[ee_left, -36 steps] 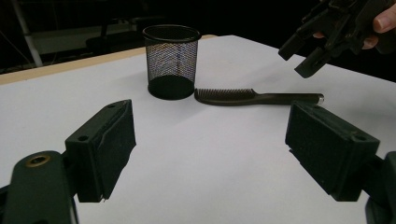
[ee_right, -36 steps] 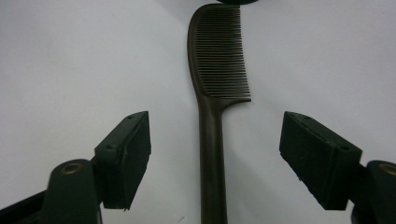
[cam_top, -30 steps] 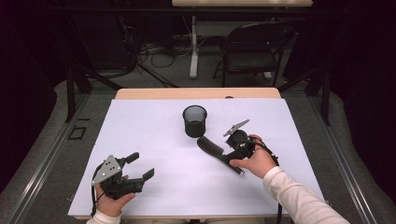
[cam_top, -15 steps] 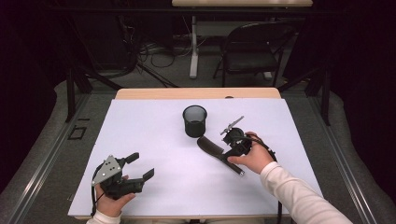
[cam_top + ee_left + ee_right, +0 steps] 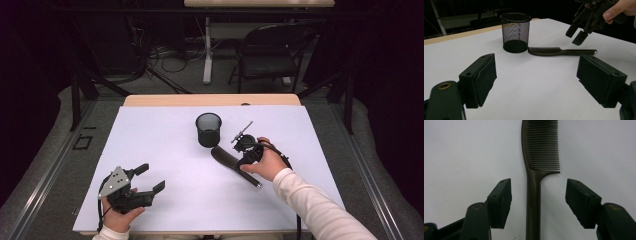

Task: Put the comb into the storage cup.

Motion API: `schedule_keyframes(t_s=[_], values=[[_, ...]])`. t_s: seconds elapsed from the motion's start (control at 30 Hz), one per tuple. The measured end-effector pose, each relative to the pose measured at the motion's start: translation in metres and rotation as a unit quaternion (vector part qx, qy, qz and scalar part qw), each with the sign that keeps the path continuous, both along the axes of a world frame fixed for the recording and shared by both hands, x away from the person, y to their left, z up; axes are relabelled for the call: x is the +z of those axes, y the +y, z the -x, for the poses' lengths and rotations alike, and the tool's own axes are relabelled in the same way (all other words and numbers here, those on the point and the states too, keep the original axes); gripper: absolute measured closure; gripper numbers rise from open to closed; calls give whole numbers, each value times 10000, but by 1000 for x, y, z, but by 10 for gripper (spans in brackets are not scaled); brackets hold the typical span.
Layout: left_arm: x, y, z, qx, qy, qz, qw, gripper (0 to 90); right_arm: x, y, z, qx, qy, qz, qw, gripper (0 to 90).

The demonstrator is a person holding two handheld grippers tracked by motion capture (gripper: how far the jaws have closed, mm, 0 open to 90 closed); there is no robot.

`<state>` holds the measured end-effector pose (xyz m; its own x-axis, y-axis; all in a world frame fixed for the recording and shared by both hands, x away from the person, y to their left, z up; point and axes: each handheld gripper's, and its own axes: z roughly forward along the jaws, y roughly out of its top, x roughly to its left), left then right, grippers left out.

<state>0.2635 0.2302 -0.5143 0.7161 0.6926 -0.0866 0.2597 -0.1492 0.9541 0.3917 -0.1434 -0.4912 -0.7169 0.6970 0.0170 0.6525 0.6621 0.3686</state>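
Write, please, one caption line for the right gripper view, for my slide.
Open hand-held gripper poised above a dark comb lying on the white table, its handle between the jaws.

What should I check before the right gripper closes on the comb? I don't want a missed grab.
1. Comb handle between the right gripper jaws: ok; they have just been closing, pads not yet touching.
2. Handle centred in the gap: ok, roughly.
3. Comb lying flat on the white table: ok.
4. Mesh cup upright, mouth unobstructed: ok.
5. Left gripper open, away from the comb: ok.
6. Gripper low enough to catch the handle: cannot tell.
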Motion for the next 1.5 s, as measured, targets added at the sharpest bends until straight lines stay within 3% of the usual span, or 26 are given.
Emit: schedule_keyframes(t_s=[0.5,0.83,0.9,1.03,1.13,1.37,1.5], values=[[0,0,0,-8,8,2,10000,162,-10,4,-8,-83,263,120,9995,401],[0,0,0,-20,16,-3,10000,162,-16,6,-9,-108,254,157,9995,415],[0,0,0,-24,13,-5,10000,162,-16,7,-9,-147,344,167,9992,424],[0,0,0,-30,13,-6,10000,162,-17,9,-9,-67,308,199,9993,467],[0,0,0,-27,13,-6,10000,162,-17,10,-9,-129,438,173,9988,477],[0,0,0,-32,13,-7,10000,162,-16,11,-11,-155,602,350,9975,520],[0,0,-1,-30,22,-8,10000,162,-17,11,-12,-170,553,342,9977,543]])
